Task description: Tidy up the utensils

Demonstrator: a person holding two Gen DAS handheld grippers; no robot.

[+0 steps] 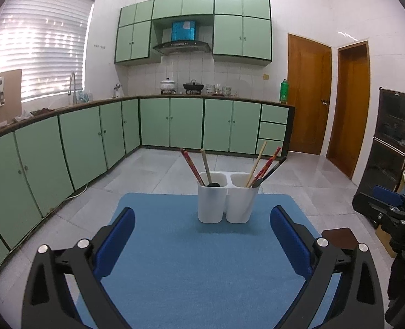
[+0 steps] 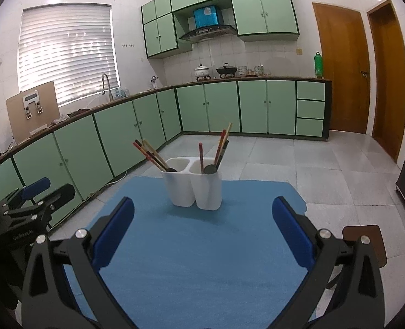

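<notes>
- Left gripper (image 1: 202, 223): jaws spread wide, holding nothing.
- Right gripper (image 2: 203, 215): jaws likewise apart, unloaded.
- White two-cup holder (image 1: 227, 201) with chopsticks (image 1: 258, 166) stands ahead of both jaws.

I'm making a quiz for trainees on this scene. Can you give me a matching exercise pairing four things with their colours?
Things:
1. utensil holder
2. table mat
3. bottle on the counter
4. closed door

Colours:
A. brown
B. white
C. green
D. blue

Pairs: 1-B, 2-D, 3-C, 4-A
</notes>
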